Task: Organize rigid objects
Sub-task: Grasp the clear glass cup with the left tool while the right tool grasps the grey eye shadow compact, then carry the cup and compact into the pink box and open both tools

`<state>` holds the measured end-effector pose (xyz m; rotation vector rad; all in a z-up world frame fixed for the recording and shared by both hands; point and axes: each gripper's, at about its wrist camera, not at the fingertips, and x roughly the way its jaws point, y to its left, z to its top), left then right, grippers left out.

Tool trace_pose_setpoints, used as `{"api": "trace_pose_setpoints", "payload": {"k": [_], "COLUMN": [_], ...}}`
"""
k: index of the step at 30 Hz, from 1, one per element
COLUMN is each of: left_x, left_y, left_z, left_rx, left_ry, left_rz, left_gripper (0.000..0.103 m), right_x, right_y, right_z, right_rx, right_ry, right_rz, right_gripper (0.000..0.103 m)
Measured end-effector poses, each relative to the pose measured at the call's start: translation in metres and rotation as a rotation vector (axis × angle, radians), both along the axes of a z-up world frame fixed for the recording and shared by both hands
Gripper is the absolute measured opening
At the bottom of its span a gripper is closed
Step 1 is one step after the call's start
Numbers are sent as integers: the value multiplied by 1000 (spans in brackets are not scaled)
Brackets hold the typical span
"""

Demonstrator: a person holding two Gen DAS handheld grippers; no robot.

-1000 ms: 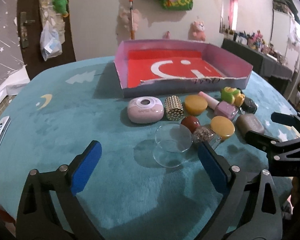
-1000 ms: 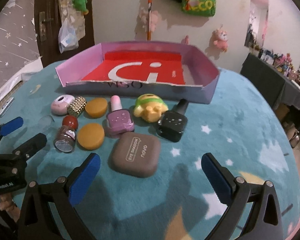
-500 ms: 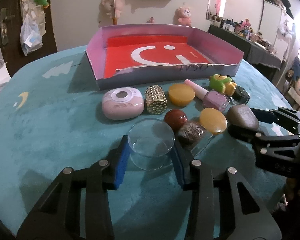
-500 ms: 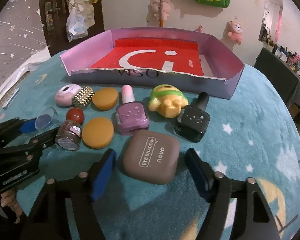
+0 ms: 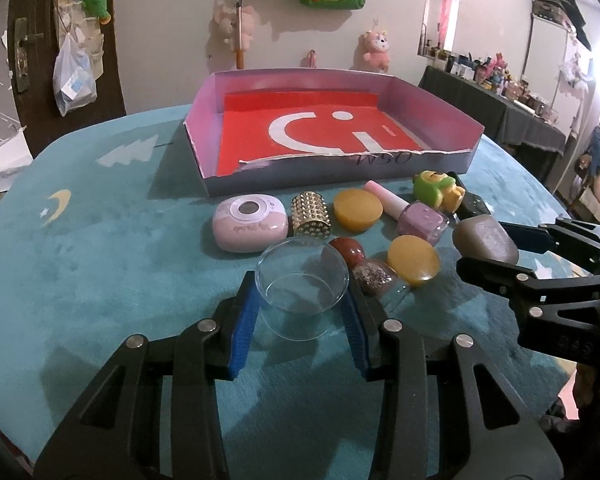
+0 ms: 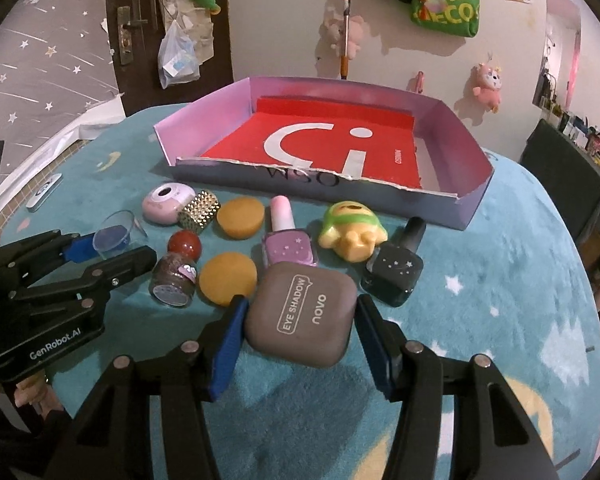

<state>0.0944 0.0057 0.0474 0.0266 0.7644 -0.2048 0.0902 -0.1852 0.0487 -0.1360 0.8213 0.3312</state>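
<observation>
A clear round cup [image 5: 302, 280] stands on the teal cloth, and my left gripper [image 5: 302, 285] is shut on it, a blue pad against each side. The right wrist view shows the same cup [image 6: 114, 234] at far left. A brown eye shadow case [image 6: 300, 316] lies flat between the pads of my right gripper [image 6: 300, 304]. Its jaws are closing, with a slim gap still showing at each side of the case. The purple box [image 5: 320, 170] with the red floor stands open behind the row of objects.
Between the grippers and the box lie a pink compact [image 5: 250, 226], a gold studded cylinder [image 5: 310, 216], two yellow discs [image 5: 358, 210], a red ball [image 5: 346, 248], a glitter jar [image 5: 374, 278], a purple nail polish [image 6: 288, 240], a green-yellow toy [image 6: 352, 236] and a black nail polish [image 6: 394, 272].
Both grippers went from wide open to narrow. The left one closed onto the clear cup. The right one drew in around the eye shadow case.
</observation>
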Motion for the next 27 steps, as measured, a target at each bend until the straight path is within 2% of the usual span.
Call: {"api": "trace_pose_setpoints", "payload": {"k": [11,16,19,23,27], "left_x": [-6,0,12,40,73], "left_y": [-4,-4,-4,-7,-12], "left_z": [5,24,44,68,75], "left_rx": [9,24,37,25,46], "left_ry": [-15,-60,-107,-128,-111], "left_rz": [-5,-31,-51,-97,-115], "left_gripper": [38,38,38,38,38], "right_x": [0,3,13,33,72], "right_y": [-2,-4,-5,-9,-19], "right_z": [-2,6,21,45,57], "right_rx": [6,17,12,-5,4], "right_ry": [10,-22,-61,-129,-120], "right_rz": [0,12,31,43,35], "right_gripper": [58,58,58,58,58]}}
